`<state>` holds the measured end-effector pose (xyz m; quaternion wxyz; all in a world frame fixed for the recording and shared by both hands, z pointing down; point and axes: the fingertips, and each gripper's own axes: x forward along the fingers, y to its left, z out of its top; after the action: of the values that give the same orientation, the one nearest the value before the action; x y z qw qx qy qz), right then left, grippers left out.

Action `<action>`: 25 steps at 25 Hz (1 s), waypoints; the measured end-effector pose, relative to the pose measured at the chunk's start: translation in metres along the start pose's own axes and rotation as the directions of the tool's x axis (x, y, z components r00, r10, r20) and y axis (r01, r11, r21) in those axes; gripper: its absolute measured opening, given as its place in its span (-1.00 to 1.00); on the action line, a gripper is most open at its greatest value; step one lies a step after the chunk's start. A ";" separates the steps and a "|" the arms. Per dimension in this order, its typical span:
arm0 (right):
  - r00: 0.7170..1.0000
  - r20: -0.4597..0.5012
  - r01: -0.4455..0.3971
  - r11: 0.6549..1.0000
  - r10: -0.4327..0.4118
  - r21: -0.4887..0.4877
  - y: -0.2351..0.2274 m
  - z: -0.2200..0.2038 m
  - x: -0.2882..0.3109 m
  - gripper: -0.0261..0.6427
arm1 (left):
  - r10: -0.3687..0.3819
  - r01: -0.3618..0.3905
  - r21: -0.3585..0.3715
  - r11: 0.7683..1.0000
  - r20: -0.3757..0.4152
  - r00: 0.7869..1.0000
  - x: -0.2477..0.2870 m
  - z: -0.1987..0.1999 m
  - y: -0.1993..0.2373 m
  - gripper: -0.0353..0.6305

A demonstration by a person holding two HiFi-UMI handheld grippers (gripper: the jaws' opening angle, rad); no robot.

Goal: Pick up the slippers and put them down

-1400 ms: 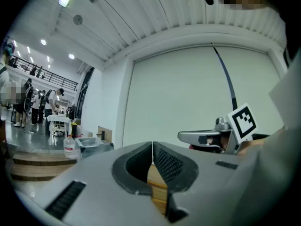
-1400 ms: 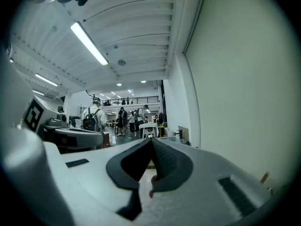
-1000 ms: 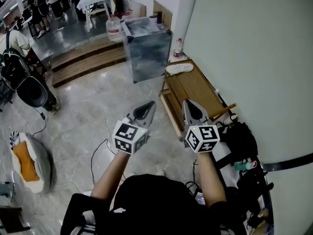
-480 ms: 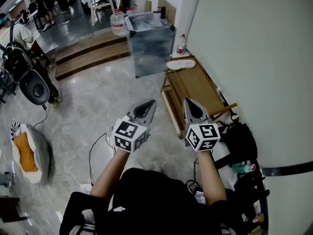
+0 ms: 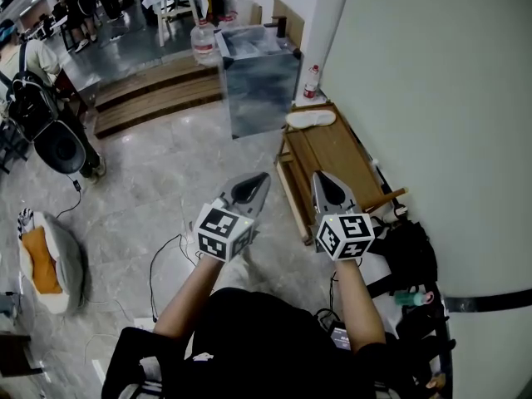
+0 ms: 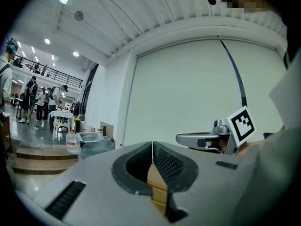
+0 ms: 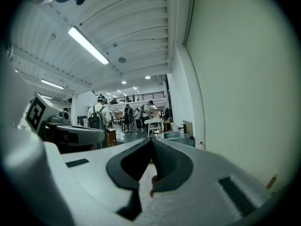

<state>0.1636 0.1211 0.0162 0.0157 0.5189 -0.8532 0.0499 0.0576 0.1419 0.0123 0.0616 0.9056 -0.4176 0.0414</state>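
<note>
The wooden bench (image 5: 332, 152) is standing along the wall (image 5: 432, 98). The person (image 5: 249, 339) is holding both arms out in front, side by side. The left gripper (image 5: 263, 177) and right gripper (image 5: 317, 176) are pointing forward, jaws pressing shut on nothing. One white slipper (image 5: 311, 119) is lying on the bench's far end, well apart from both grippers.
</note>
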 end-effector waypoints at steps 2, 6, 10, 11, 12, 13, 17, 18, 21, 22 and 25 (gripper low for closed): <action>1.000 0.001 0.004 1.000 -0.004 -0.001 -0.004 0.002 0.010 -0.94 | 0.000 0.000 -0.005 1.000 0.006 1.000 0.008 0.003 0.009 -0.88; 1.000 -0.001 0.012 1.000 -0.012 -0.002 -0.014 0.003 0.036 -0.94 | 0.001 -0.001 -0.015 1.000 0.001 1.000 0.025 0.002 0.033 -0.88; 1.000 -0.002 0.018 1.000 -0.018 0.004 -0.026 0.003 0.066 -0.94 | -0.003 0.003 -0.015 1.000 0.003 1.000 0.047 0.005 0.056 -0.87; 1.000 -0.002 0.018 1.000 -0.018 0.005 -0.028 0.004 0.073 -0.94 | -0.003 0.003 -0.015 1.000 0.004 1.000 0.053 0.006 0.063 -0.87; 1.000 -0.003 0.019 1.000 -0.019 0.005 -0.030 0.004 0.081 -0.94 | -0.003 0.003 -0.016 1.000 0.004 1.000 0.058 0.008 0.070 -0.87; 1.000 -0.003 0.019 1.000 -0.019 0.005 -0.032 0.005 0.089 -0.94 | -0.003 0.003 -0.016 1.000 0.003 1.000 0.063 0.010 0.076 -0.87; 1.000 -0.007 0.027 1.000 -0.027 0.007 -0.038 0.012 0.121 -0.94 | -0.010 0.010 -0.022 1.000 0.001 1.000 0.081 0.020 0.103 -0.88; 1.000 -0.008 0.031 1.000 -0.030 0.007 -0.040 0.014 0.129 -0.94 | -0.013 0.013 -0.020 1.000 0.004 1.000 0.087 0.022 0.111 -0.87; 0.999 -0.010 0.042 0.999 -0.042 0.012 -0.046 0.018 0.154 -0.94 | -0.009 0.009 -0.001 1.000 0.031 0.999 0.104 0.026 0.140 -0.88; 0.999 -0.011 0.046 0.999 -0.046 0.014 -0.050 0.019 0.162 -0.94 | -0.012 0.012 -0.001 1.000 0.030 0.999 0.111 0.027 0.147 -0.88; 0.998 -0.016 0.061 0.998 -0.061 0.016 -0.059 0.022 0.186 -0.94 | -0.031 0.031 -0.013 0.999 0.008 0.999 0.127 0.031 0.165 -0.88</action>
<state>0.1309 -0.0720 0.0132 0.0197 0.5445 -0.8363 0.0606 0.0152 -0.0639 0.0103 0.0668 0.9117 -0.4040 0.0342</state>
